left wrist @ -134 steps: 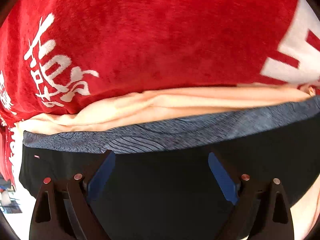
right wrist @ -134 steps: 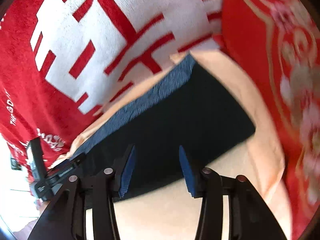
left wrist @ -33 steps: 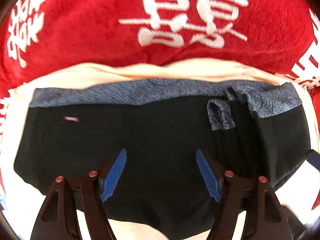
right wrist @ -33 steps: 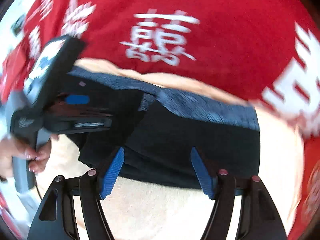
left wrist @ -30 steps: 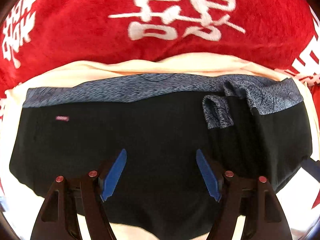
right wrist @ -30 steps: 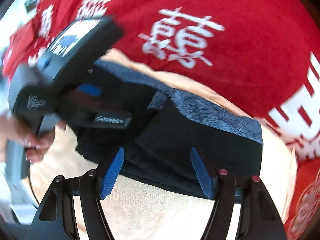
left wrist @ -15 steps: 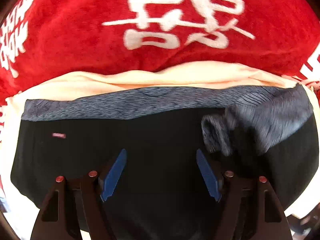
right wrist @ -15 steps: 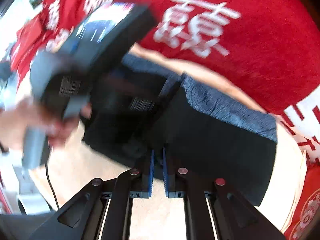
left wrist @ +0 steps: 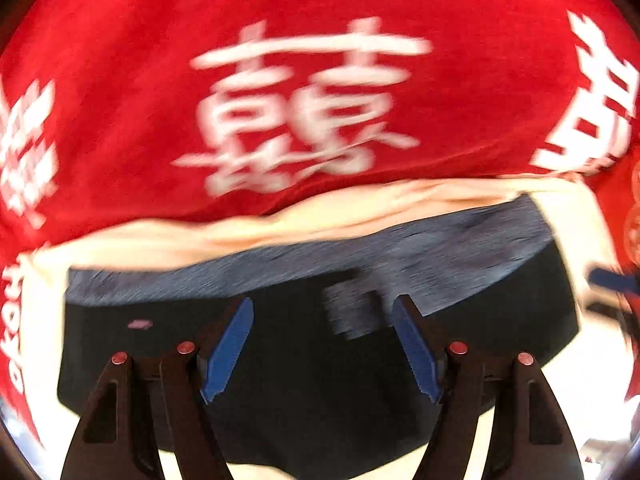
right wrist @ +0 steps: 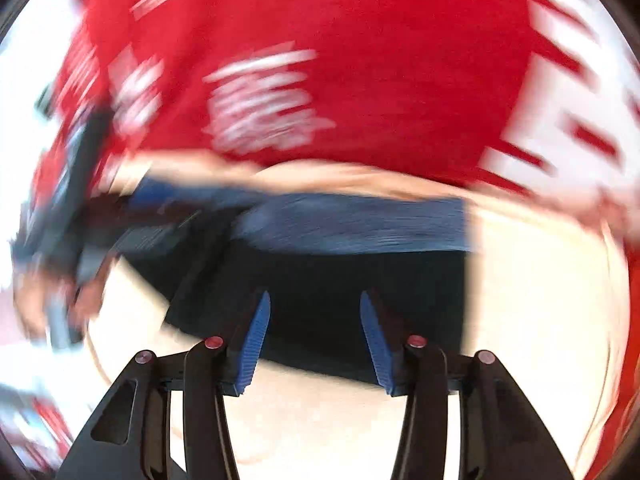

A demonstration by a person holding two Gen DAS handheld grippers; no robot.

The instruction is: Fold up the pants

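The black pants [left wrist: 320,380] with a grey-blue waistband [left wrist: 360,256] lie folded into a flat rectangle on a cream cloth [left wrist: 280,220]. A small grey band piece [left wrist: 352,312] lies on top near the middle. My left gripper [left wrist: 322,350] is open and empty, just above the pants. In the right wrist view the pants [right wrist: 360,280] lie ahead and my right gripper [right wrist: 314,340] is open and empty over their near edge. The left gripper's body [right wrist: 76,208] shows blurred at the left.
A red blanket with white characters [left wrist: 300,100] covers the surface beyond and around the cream cloth [right wrist: 540,300]. Both views are motion-blurred. The right gripper's blue pad [left wrist: 612,278] shows at the right edge of the left wrist view.
My right gripper was shut half a second ago and is now open. It has swung right along the pants. The raised right part of the pants has settled flat. The left gripper stays open.
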